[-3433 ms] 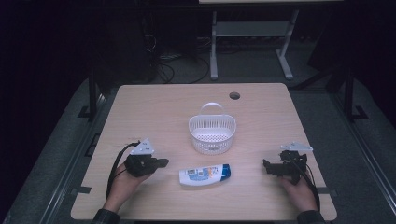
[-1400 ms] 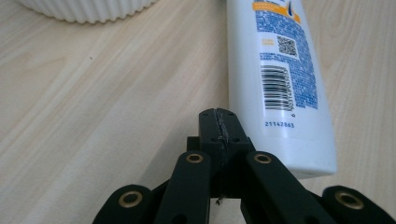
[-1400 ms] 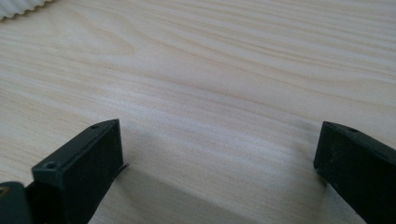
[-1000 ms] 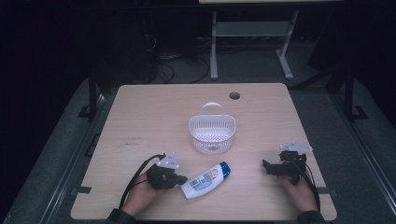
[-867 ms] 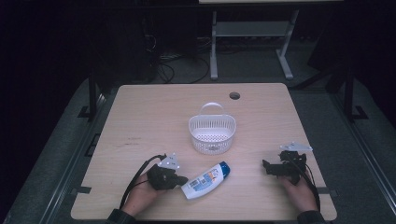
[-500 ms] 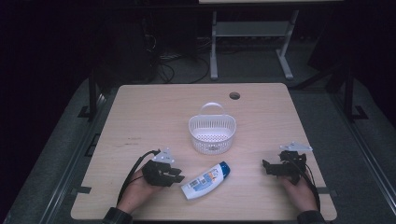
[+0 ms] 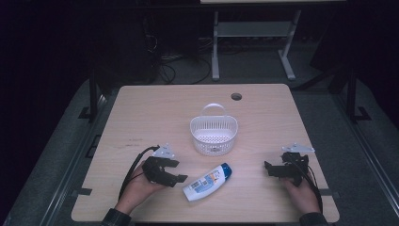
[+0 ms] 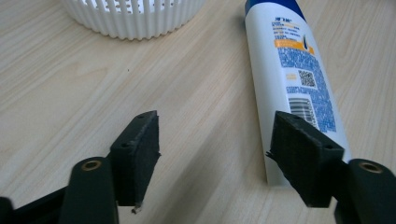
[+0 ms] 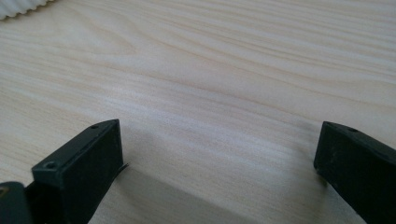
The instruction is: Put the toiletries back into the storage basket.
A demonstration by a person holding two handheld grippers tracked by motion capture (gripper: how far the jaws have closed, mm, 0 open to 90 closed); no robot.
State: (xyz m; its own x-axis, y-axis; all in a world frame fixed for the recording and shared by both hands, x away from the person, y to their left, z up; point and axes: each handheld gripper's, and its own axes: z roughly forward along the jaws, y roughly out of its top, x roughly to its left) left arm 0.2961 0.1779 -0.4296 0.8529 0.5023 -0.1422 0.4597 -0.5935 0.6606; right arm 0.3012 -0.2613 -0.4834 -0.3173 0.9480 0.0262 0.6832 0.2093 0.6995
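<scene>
So your left gripper (image 7: 180, 178) sits low with jaws spread, lined up on the bottle (image 7: 207, 181) lying flat on the desk (image 7: 155, 108), ready to pinch. Right gripper (image 7: 267, 168) idles, also spread. Basket (image 7: 214, 136) waits just behind, probably the drop-off.

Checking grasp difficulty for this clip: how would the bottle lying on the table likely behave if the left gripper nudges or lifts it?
The bottle lies on its side, so a sideways nudge may roll it. Its glossy plastic looks slippery. The left gripper stands open beside its flat end.
</scene>
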